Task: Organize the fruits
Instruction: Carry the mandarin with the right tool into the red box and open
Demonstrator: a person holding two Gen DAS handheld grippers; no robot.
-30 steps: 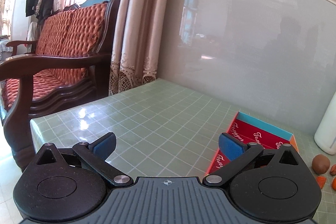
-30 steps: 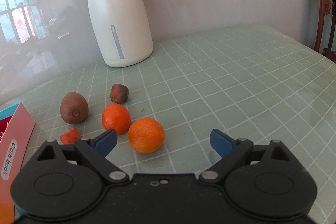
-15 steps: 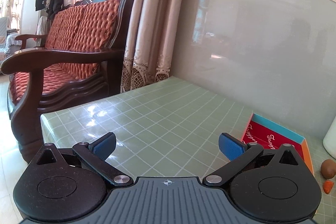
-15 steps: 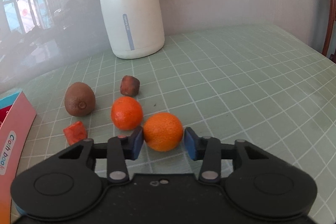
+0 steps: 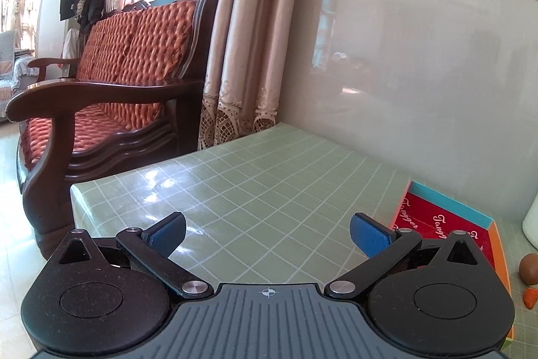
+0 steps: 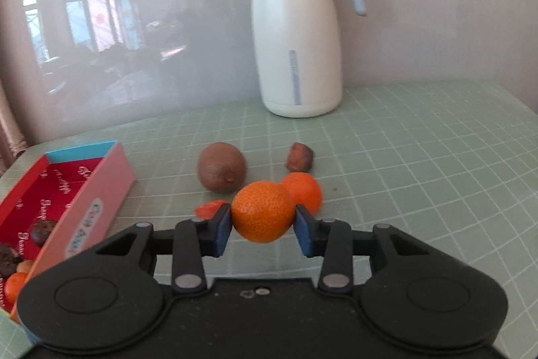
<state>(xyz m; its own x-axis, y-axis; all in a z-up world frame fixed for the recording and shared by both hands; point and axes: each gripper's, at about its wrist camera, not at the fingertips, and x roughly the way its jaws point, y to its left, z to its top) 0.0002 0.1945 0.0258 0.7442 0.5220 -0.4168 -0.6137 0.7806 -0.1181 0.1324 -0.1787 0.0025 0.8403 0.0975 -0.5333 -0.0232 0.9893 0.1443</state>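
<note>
Green checked oilcloth covers the table [image 6: 420, 157], which is set against a glossy grey wall with a white and blue thermos jug [image 6: 297, 32] standing near it. An orange [image 6: 262, 211] is clamped between the jaws of the right gripper [image 6: 263, 226], with both blue pads pressed against its sides; whether it is lifted clear of the table cannot be told for certain.

Behind it, a second orange [image 6: 304, 190] is seen just beside, then a kiwi [image 6: 222, 167], a small brown fruit [image 6: 300, 157] and a red-orange piece [image 6: 208, 208] partly hidden by the left pad. The open box [image 6: 101, 187] lies to the left of the held orange, nearer the left edge of the table, and some fruit and dark pieces are already seen inside it. A sideways carry to the left is therefore judged to be what the coming move calls for, with the pink side wall to be cleared.

The left gripper [image 5: 267, 232] is held with its jaws wide apart and nothing between them, over bare table, with the same box [image 5: 447, 217] to its right; a wooden sofa [image 5: 111, 73] and curtain [image 5: 242, 32] are seen beyond. The right gripper is plainly the one at work.

Script lettering is repeated on the red lining and reads roughly "Tangger"; the oval label on the pink wall is too blurred to be read.
</note>
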